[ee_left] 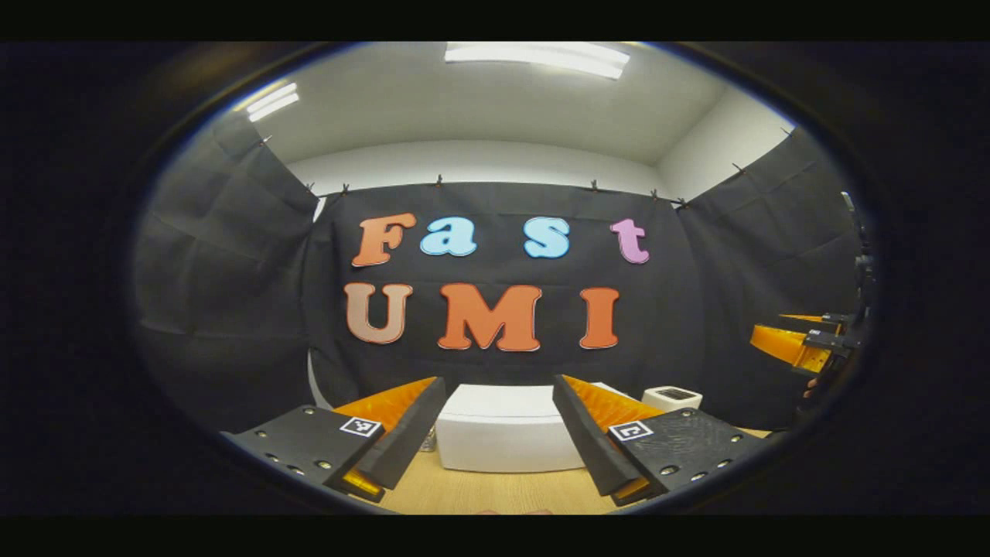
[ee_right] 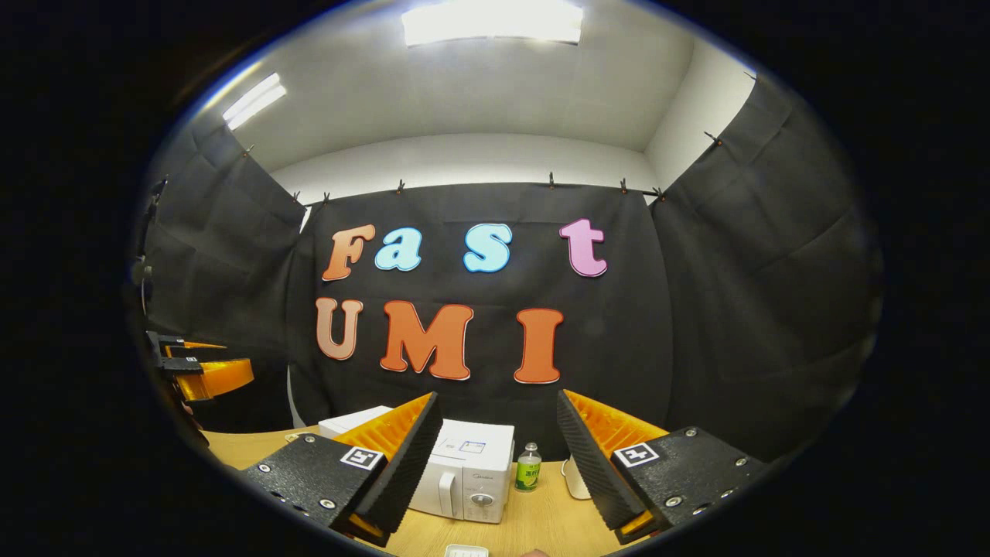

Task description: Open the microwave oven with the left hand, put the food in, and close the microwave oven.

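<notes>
- White microwave oven (ee_right: 464,480) is the landmark: it stands shut on the wooden bench (ee_right: 534,526), door handle and control panel on the face turned toward the right tool's camera
- Left tool (ee_left: 499,433) hangs above and in front of the oven, fingers spread wide with nothing between them; between them the oven shows as a plain white block (ee_left: 503,437)
- Judgement: the left tool is held released and centred on the oven because the door is its job, and no contact has been made yet
- Right tool (ee_right: 499,464) is likewise released and empty, held back from the oven and off to its handle side, probably waiting for the food
- Right gripper view gives what the left one lacks: the handle, the dial, a small green bottle (ee_right: 528,469) just beside the oven on the panel side, and a pale tray edge (ee_right: 466,551) on the bench nearer than the oven; whether that tray is the food I cannot tell
- Left gripper view adds a small white box (ee_left: 671,398) behind the oven
- Each view catches the other tool far out at its edge, well apart from the oven (ee_left: 797,348) (ee_right: 205,375)
- Task stands at its very start
</notes>
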A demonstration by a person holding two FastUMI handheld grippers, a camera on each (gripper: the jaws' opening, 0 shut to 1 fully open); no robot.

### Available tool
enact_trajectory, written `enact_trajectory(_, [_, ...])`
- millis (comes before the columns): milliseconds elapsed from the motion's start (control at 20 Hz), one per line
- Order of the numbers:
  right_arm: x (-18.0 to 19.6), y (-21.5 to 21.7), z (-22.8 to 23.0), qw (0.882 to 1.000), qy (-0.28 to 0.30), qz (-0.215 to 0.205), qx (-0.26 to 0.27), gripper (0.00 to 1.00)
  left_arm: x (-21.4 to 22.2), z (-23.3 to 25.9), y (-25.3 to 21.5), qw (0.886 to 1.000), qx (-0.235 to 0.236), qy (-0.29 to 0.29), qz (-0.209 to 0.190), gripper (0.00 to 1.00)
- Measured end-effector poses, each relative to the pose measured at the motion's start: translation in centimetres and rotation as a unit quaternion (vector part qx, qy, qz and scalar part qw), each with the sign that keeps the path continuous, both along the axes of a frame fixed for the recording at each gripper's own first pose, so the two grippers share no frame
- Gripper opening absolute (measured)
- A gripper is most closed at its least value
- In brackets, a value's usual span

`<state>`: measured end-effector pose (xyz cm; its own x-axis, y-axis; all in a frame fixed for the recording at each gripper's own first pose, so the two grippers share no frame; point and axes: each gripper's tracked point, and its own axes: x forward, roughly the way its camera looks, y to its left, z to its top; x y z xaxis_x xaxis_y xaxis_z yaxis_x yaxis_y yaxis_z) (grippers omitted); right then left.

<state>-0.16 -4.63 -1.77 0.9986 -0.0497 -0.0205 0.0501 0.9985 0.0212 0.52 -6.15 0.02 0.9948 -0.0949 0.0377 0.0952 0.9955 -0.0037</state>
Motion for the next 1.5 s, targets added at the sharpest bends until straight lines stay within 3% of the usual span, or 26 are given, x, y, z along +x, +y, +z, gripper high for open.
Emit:
enact_trajectory(700, [-0.8, -3.8, -5.7, 0.999, 0.039, -0.016, 0.023, 0.93, 0.6, -2.0, -5.8, 0.998, -0.042, -0.027, -0.049, 0.91])
enact_trajectory(1500, [-2.2, -6.7, -13.9, 0.998, 0.061, -0.008, 0.016, 0.93, 6.9, -16.8, -14.4, 0.994, -0.016, 0.078, -0.069, 0.9])
